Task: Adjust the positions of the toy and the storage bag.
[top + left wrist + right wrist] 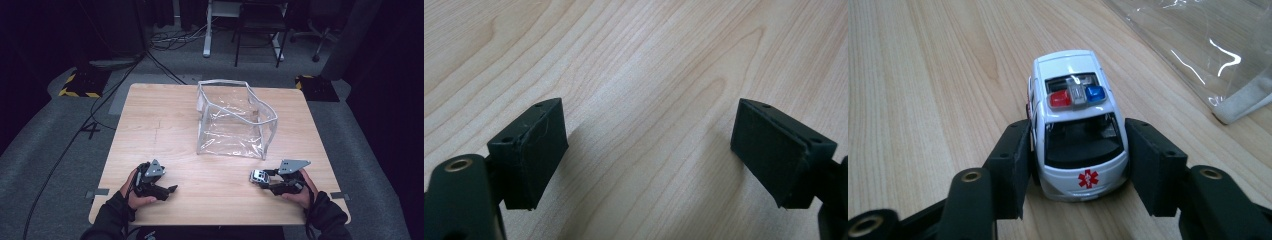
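A small white toy ambulance (1073, 95) with a red and blue light bar and a red star on its front stands on the wooden table (165, 125). My right gripper (1078, 160) is shut on it, one pad pressed to each side near its front. In the high view the toy ambulance (258, 176) sits at the front right of the table, at the tips of my right gripper (265, 181). My left gripper (170, 190) rests at the front left, and its jaws (649, 150) stand wide open over bare wood.
A clear plastic bag (232, 120) with a white rim stands open at the middle back of the table; its corner (1243, 107) lies just beyond the ambulance to the right. Dark floor, cables and chair legs surround the table.
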Demonstrator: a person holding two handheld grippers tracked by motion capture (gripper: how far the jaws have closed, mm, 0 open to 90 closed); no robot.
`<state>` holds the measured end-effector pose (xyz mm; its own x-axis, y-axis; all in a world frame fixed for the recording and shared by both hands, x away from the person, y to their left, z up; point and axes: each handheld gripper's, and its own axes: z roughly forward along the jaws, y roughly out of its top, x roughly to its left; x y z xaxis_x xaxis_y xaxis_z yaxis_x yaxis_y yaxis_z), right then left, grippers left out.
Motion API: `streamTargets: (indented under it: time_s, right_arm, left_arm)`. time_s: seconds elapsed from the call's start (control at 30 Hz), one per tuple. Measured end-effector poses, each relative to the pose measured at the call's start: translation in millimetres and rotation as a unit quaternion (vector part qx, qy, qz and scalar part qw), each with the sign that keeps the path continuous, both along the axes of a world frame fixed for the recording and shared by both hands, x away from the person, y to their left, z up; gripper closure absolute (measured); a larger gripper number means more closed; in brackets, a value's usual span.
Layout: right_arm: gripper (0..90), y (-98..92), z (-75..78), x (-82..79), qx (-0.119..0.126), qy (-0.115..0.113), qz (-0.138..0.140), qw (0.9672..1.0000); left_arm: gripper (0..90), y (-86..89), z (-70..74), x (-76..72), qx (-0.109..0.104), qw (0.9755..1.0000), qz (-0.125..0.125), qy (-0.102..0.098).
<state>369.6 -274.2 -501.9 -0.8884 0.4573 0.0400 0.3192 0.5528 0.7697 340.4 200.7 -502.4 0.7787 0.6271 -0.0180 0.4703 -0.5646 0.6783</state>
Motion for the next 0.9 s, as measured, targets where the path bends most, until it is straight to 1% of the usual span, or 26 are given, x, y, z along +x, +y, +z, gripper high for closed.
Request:
streamTargets:
  time_s: [0.07, 0.17, 0.27, 0.33, 0.37, 0.47, 0.63, 0.73, 0.9]
  right_arm:
    - [47.3, -2.5, -0.1, 0.0, -0.004, -0.004, 0.005, 1.0000]
    - [47.5, -5.8, 0.1, -1.4, -0.007, -0.010, 0.000, 0.9999]
    - [47.6, -7.9, 2.5, -3.5, 0.010, -0.007, -0.010, 0.9999]
    - [47.6, -8.9, 3.5, -3.5, 0.012, -0.011, -0.010, 0.9998]
    - [47.7, -12.8, 6.8, -3.8, 0.013, -0.024, -0.021, 0.9994]
    - [47.8, -18.8, 9.0, -4.6, 0.014, -0.031, -0.038, 0.9987]
    - [47.8, -31.1, 12.1, -4.3, 0.028, -0.037, -0.061, 0.9971]
    - [47.8, -34.6, 15.1, -3.8, 0.034, -0.047, -0.075, 0.9955]
    - [47.9, -37.1, 18.7, -4.0, 0.032, -0.055, -0.080, 0.9948]
  left_arm:
    - [15.3, 0.0, 0.0, 0.0, 0.000, 1.0000, 0.000, 0.000]
    - [15.3, 0.0, 0.0, 0.1, 0.000, 1.0000, -0.001, 0.000]
    - [15.3, 0.0, 0.0, 0.0, 0.000, 1.0000, 0.000, 0.000]
    - [15.3, 0.0, 0.0, 0.1, 0.000, 1.0000, -0.001, 0.000]
    - [15.3, -0.1, 0.0, -0.1, -0.001, 1.0000, 0.000, 0.001]
    - [15.3, 0.0, 0.0, 0.1, 0.000, 1.0000, -0.001, 0.000]
    - [15.3, 0.0, 0.0, 0.1, 0.000, 1.0000, -0.001, 0.001]
    - [15.3, 0.0, 0.0, 0.2, 0.000, 1.0000, -0.001, 0.000]
    - [15.3, 0.0, 0.0, 0.2, 0.000, 1.0000, -0.001, 0.001]
